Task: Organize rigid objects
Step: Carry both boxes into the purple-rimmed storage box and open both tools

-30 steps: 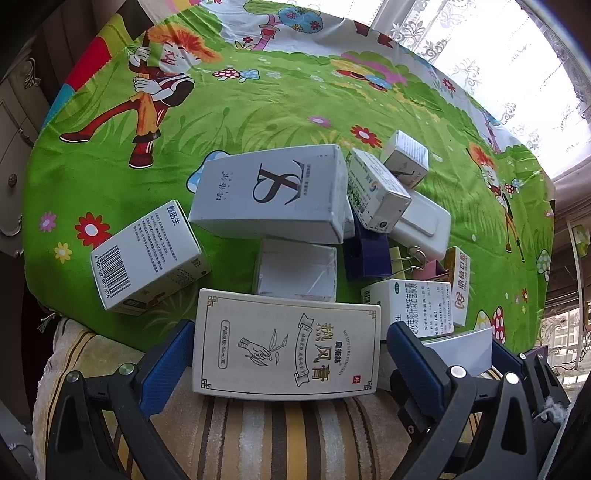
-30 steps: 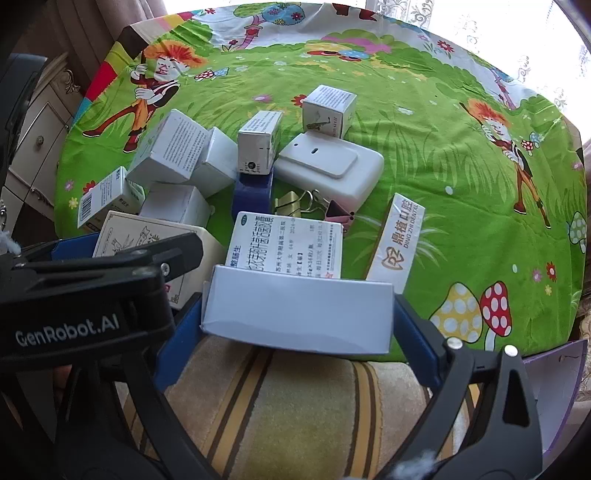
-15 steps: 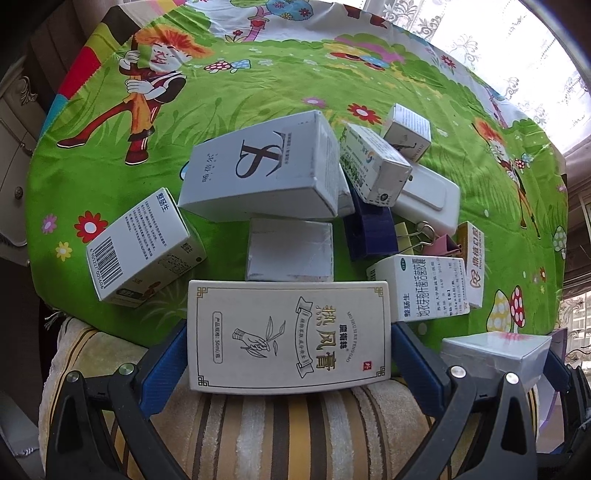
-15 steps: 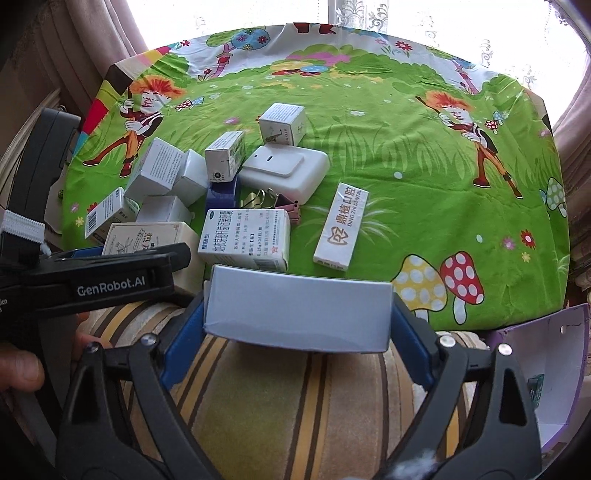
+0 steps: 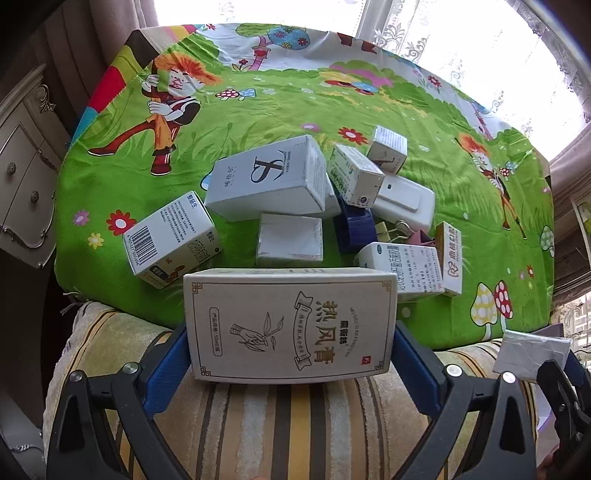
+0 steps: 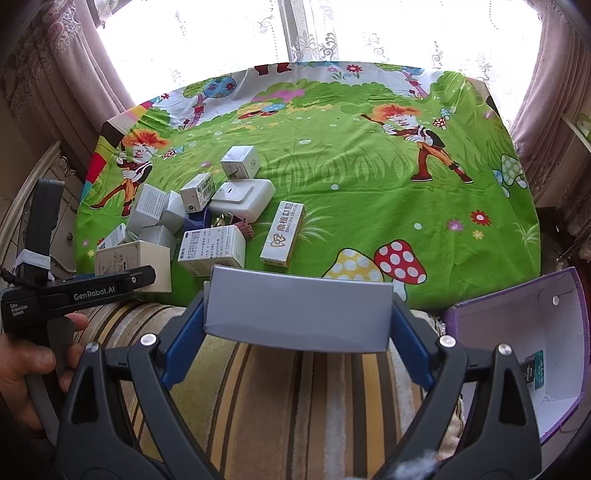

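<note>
A: Cream ointment box [image 5: 290,325] stays clamped in the left tool [image 5: 290,363], lifted off the table [image 5: 258,107].

B: Right tool [image 6: 297,332], spread wide, grips a grey box [image 6: 297,308], now nearer the purple box [image 6: 517,369].

Cartoon tablecloth [image 5: 258,110], bright green, printed with red-haired figures, flowers and spotted mushrooms, drapes over the bench. Striped plush cushion [image 6: 295,406], beige, brown and yellow, lies along the near edge. Lace curtain [image 6: 314,33] at the bright window behind. Cream carved cabinet [image 5: 22,166] with round knobs stands left.
</note>
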The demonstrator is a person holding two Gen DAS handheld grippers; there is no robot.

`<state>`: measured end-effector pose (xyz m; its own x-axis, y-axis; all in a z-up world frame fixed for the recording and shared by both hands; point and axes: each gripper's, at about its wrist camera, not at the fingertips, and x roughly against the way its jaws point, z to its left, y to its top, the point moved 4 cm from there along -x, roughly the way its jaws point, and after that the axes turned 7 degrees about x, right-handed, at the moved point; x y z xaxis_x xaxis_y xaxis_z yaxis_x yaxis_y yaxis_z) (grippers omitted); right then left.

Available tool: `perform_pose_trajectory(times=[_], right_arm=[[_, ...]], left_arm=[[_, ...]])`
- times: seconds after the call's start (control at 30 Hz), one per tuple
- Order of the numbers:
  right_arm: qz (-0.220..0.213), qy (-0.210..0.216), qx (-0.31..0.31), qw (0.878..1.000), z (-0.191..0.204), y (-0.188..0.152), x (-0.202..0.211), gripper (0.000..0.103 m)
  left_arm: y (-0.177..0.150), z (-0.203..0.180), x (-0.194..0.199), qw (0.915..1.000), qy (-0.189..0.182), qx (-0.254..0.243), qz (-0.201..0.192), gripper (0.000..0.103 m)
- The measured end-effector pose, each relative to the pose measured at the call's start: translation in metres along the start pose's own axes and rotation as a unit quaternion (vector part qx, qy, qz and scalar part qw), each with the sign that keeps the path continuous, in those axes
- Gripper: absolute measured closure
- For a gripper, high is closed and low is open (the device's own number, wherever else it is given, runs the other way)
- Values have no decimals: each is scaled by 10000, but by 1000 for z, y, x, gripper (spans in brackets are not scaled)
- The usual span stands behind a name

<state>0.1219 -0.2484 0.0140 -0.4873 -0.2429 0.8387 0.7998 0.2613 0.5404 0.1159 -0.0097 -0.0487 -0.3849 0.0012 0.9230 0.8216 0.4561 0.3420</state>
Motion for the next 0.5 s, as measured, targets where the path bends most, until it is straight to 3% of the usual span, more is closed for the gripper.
perform_pose_trajectory(times=[0.2, 0.37, 0.5], right_arm=[[-190, -83, -257, 9995, -27, -12, 24, 10], [-295, -278, -467, 9981, -55, -24, 42, 10], [-363, -421, -707, 9959, -81, -35, 55, 10]], left_arm=[[-14, -27, 29, 9952, -952, -41, -228, 3], [-25, -64, 38, 9880, -1491, -339, -215, 3], [-40, -99, 45, 9768, -2028, -680, -115, 3]])
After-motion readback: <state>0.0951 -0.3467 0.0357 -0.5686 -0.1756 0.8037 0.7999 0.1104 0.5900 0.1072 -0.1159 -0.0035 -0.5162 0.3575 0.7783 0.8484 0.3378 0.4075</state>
